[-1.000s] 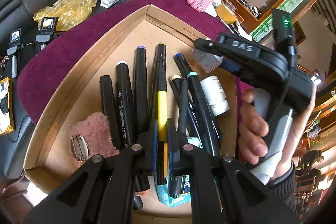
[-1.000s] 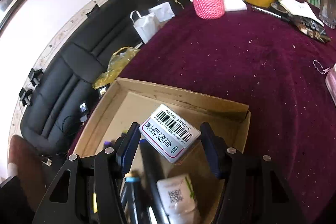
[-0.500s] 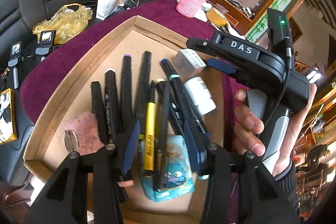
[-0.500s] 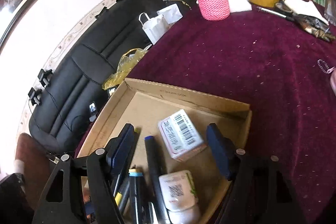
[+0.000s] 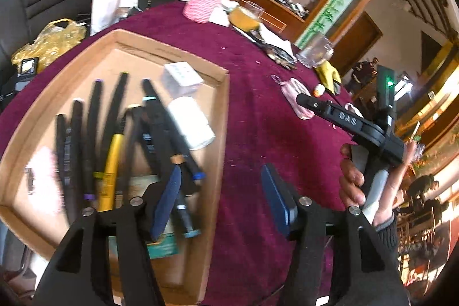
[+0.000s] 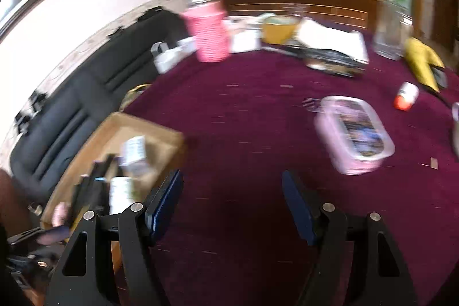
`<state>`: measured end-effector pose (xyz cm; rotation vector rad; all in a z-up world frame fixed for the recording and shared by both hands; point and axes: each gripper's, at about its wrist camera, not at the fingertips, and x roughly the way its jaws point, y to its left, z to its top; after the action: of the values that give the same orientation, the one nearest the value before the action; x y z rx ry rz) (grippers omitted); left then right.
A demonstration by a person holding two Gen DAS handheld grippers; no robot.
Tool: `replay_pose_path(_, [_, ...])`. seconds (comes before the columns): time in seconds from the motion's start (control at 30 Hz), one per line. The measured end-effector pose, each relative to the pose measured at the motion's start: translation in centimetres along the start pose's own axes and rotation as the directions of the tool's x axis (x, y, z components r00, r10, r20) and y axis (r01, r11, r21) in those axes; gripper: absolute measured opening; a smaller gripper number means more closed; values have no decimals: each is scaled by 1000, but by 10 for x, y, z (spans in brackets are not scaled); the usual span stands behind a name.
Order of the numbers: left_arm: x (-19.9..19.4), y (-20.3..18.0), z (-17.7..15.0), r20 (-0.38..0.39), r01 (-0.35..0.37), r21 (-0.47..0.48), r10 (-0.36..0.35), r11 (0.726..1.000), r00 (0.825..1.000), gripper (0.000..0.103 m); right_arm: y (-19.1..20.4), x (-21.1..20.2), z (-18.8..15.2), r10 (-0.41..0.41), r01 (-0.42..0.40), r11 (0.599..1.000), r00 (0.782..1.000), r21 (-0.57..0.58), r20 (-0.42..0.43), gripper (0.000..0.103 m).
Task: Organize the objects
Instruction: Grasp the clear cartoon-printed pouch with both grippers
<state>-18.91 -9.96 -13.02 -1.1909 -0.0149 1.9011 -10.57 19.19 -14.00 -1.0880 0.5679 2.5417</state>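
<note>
left gripper (image 5: 221, 200) gapes empty, jaws just widened, beside the cardboard tray (image 5: 221, 134); right gripper (image 6: 232, 202) (marked "das") likewise spread, empty.

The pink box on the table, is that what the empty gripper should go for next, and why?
Probably yes: ease the right hand-held gripper toward the pink box. Its jaws stand open with nothing between them, the box lies loose on the purple cloth just ahead, outside the cardboard tray where the pens already lie.
</note>
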Motion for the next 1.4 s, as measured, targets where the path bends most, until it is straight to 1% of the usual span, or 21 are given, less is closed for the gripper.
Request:
replay_pose_path(0.1, [4, -12, -2, -7, 25, 20, -25, 999, 1000, 60, -42, -2, 8, -47, 47, 997, 999, 60, -10, 66])
replay_pose_path(0.17, [8, -17, -5, -19, 38, 24, -38, 999, 999, 60, -65, 2, 15, -123, 123, 990, 992, 72, -14, 66])
replay_pose_path(0.27, [11, -20, -7, -31, 47, 32, -46, 998, 998, 60, -94, 12, 25, -158, 160, 981, 987, 109, -31, 66])
replay_pose_path(0.37, [13, -20, -8, -37, 47, 30, -46, 998, 998, 60, -108, 17, 36, -188, 188, 974, 982, 125, -16, 66])
replay_pose_path(0.5, [15, -17, -10, -50, 44, 20, -43, 999, 998, 60, -120, 33, 49, -171, 173, 974, 985, 145, -27, 66])
replay_pose_path(0.53, [16, -16, -11, -55, 45, 16, -44, 999, 998, 60, -124, 39, 49, -151, 156, 975, 988, 155, -44, 66])
replay_pose_path(0.6, [18, -17, -12, -58, 43, 15, -42, 999, 997, 60, -127, 50, 49, -93, 102, 979, 994, 177, -59, 72])
replay_pose_path(0.63, [18, -18, -13, -59, 43, 19, -42, 999, 997, 60, -126, 55, 48, -88, 99, 980, 994, 172, -70, 72])
replay_pose_path(0.67, [18, -18, -14, -60, 41, 19, -40, 999, 997, 60, -122, 59, 46, -101, 112, 982, 992, 152, -82, 73])
replay_pose_path(0.73, [19, -18, -15, -65, 41, 18, -40, 999, 997, 60, -112, 66, 41, -157, 165, 982, 984, 96, -88, 74])
replay_pose_path(0.83, [17, -20, -17, -67, 44, 17, -43, 999, 997, 60, -105, 68, 35, -187, 197, 975, 977, 98, -106, 70])
replay_pose_path(0.87, [16, -22, -17, -66, 51, 17, -49, 999, 997, 60, -103, 64, 32, -181, 192, 975, 979, 116, -98, 67])
replay_pose_path(0.93, [13, -22, -18, -60, 67, 7, -67, 998, 996, 60, -96, 58, 23, -147, 160, 981, 982, 113, -117, 67])
replay_pose_path(1.03, [15, -22, -19, -72, 94, -23, -95, 995, 993, 60, -73, 41, -2, -65, 84, 990, 984, 114, -164, 67])
replay_pose_path(1.1, [20, -19, -20, -93, 145, -78, -152, 986, 984, 60, -54, 23, -26, 21, 0, 992, 985, 123, -170, 67])
replay_pose_path(1.13, [22, -17, -21, -105, 164, -106, -175, 981, 979, 60, -42, 16, -40, 64, -44, 993, 979, 109, -196, 67])
replay_pose_path(1.2, [29, -14, -25, -110, 197, -163, -217, 967, 970, 60, -24, 0, -66, 93, -75, 993, 975, 96, -202, 67])
replay_pose_path(1.27, [36, -14, -28, -126, 205, -199, -233, 958, 964, 60, -4, -20, -97, 119, -110, 992, 971, 56, -209, 67])
replay_pose_path(1.33, [35, -20, -30, -107, 201, -175, -221, 964, 969, 59, 8, -31, -115, 159, -153, 987, 964, 43, -212, 67])
replay_pose_path(1.37, [37, -23, -31, -115, 203, -175, -224, 963, 968, 59, 12, -38, -126, 184, -178, 983, 961, 44, -209, 67])
replay_pose_path(1.4, [35, -25, -31, -109, 192, -170, -212, 967, 971, 59, 15, -43, -133, 194, -188, 981, 960, 48, -203, 67])
